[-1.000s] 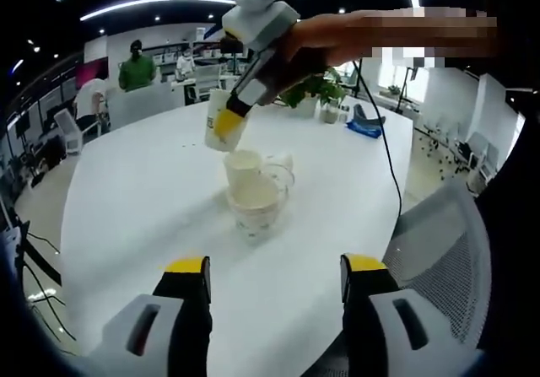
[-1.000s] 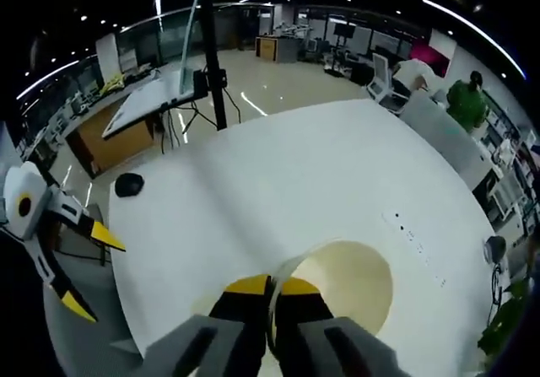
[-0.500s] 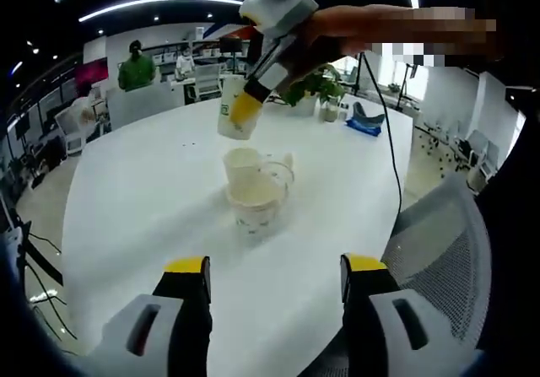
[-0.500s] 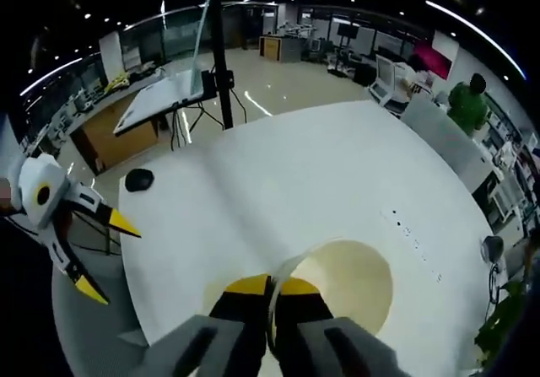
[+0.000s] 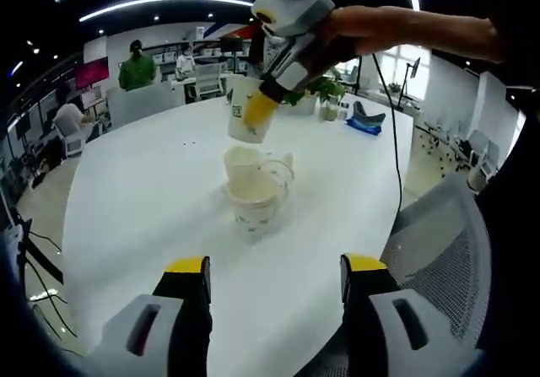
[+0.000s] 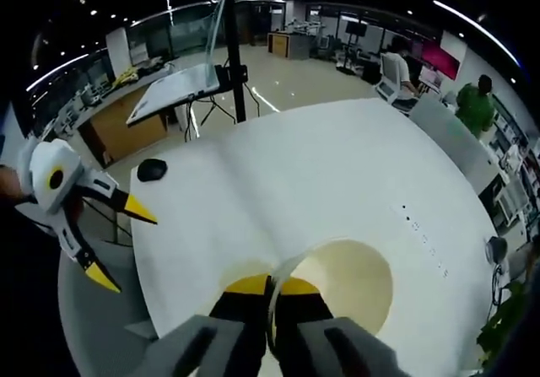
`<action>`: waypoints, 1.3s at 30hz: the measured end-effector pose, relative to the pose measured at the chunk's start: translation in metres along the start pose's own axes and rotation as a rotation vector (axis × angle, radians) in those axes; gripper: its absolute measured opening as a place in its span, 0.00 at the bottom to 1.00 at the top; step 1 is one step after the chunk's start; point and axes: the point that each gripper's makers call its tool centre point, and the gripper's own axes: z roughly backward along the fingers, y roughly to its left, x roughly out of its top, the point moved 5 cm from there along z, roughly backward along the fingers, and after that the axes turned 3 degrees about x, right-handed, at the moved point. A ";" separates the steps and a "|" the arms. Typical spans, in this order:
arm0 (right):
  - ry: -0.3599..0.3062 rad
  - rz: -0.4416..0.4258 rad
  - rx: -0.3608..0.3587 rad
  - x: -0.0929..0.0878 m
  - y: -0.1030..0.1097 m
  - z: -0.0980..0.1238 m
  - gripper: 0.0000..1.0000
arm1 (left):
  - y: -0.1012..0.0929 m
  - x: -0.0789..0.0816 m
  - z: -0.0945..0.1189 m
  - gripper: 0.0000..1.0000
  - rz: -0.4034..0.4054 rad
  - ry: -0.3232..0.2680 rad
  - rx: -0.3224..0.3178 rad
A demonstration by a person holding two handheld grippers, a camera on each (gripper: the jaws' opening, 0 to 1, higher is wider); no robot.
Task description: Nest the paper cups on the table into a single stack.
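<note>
A short stack of cream paper cups [image 5: 256, 196] stands upright in the middle of the white round table [image 5: 135, 200]. Another paper cup [image 5: 247, 111] hangs tilted in the air just above and behind the stack, with my right gripper [image 5: 263, 105] shut on its rim. In the right gripper view that cup's open mouth [image 6: 350, 280] faces the camera, and my right gripper [image 6: 272, 288] pinches the rim's left edge. My left gripper [image 5: 276, 267] stands open and empty over the table's near edge, well short of the stack. The left gripper [image 6: 118, 244] also appears open off the table's edge.
A grey mesh chair [image 5: 443, 250] sits at the table's right edge. Potted plants [image 5: 321, 99] and a blue object [image 5: 367, 126] stand at the far side, with a black cable [image 5: 392, 158] running across. A small black object [image 6: 152, 169] lies on the table. People sit at desks beyond.
My right gripper has carried the held cup up and to the right, from beside the stack to above it. The stack and my left gripper have stayed put.
</note>
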 end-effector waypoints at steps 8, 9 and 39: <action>0.018 0.014 0.029 -0.004 0.011 -0.005 0.00 | 0.001 -0.001 0.001 0.61 0.005 0.001 0.004; 0.020 0.015 0.031 -0.005 0.010 -0.007 0.00 | 0.001 -0.002 0.001 0.61 0.004 0.002 0.004; 0.089 0.022 0.098 -0.023 0.037 -0.047 0.00 | 0.009 -0.007 0.000 0.61 0.019 0.010 0.013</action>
